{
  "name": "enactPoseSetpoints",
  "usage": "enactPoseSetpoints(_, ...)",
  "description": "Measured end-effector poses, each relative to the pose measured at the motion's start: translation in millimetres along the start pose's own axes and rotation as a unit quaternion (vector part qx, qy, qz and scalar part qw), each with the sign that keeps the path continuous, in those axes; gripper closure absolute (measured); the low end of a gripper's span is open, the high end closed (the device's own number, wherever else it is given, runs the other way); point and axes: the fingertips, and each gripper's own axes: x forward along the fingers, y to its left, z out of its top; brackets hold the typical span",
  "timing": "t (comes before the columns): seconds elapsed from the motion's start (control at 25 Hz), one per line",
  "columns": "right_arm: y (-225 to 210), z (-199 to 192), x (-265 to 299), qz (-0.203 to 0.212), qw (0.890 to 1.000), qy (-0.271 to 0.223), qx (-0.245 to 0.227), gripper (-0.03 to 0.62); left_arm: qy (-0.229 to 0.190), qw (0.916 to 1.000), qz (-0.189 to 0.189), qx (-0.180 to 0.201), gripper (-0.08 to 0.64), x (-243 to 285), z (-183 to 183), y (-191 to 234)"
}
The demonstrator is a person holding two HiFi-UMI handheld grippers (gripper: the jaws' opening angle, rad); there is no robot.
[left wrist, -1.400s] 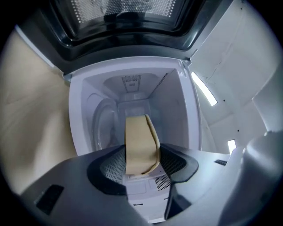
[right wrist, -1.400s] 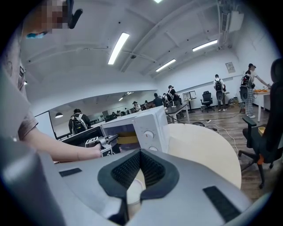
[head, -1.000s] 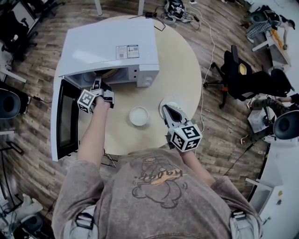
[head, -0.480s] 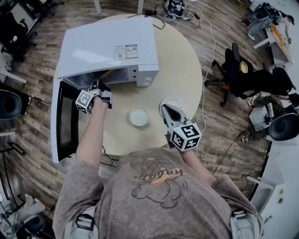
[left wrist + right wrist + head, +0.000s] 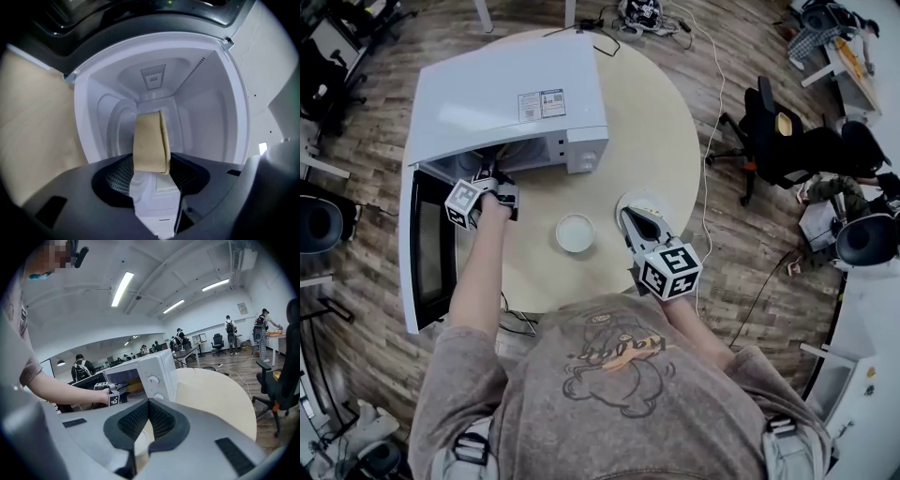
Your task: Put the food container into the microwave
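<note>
A person [image 5: 609,394] in a grey printed T-shirt stands at the near edge of a round, pale wood-toned table [image 5: 652,122], with a marker-cubed gripper in each hand. Nearest, the right gripper [image 5: 629,215] is held over the table's right side. Its ribbed black jaws are clenched tip to tip with nothing between them, and a flat white disc [image 5: 649,199] lies just beyond the tips. A shallow, round white dish [image 5: 575,233] sits near the table's middle, apart from both grippers. Farther on, the left gripper [image 5: 490,174], rolled on its side, reaches into a boxy white microwave [image 5: 511,94] at the table's far left edge. The microwave's dark-windowed door [image 5: 427,248] is swung wide past the left edge. The left jaws, which have just been closing slightly, grasp the food container [image 5: 149,136], a tan, matte, smooth-walled tub pinched across base and rim. It is held inside the smooth white cavity beside the round turntable [image 5: 115,133]; whether the two touch cannot be told. Beyond lie plank flooring [image 5: 366,309] and a black office chair [image 5: 787,150].
</note>
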Motion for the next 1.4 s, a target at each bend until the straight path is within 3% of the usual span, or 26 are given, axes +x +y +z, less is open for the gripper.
enactPoseSetpoints(0.16,0,-2,-1,-0.001,1.000,0.000,0.003,0.594,0.022,0.9991,0.017,0.033,0.322,2,-1,2)
enactPoseSetpoints(0.6,7,-4,3,0.005,1.000,0.000,0.006,0.594,0.072,0.9934,0.066,0.060,0.321,6,-2,9)
enactPoseSetpoints(1.12,6,-6,5,0.006,1.000,0.000,0.009,0.592,0.142,0.9873,0.070,-0.010,0.319,11,-18,13)
enactPoseSetpoints(1.4,4,-5,4,0.005,1.000,0.000,0.011,0.592,0.181,0.9804,0.076,-0.016,0.318,13,-26,11)
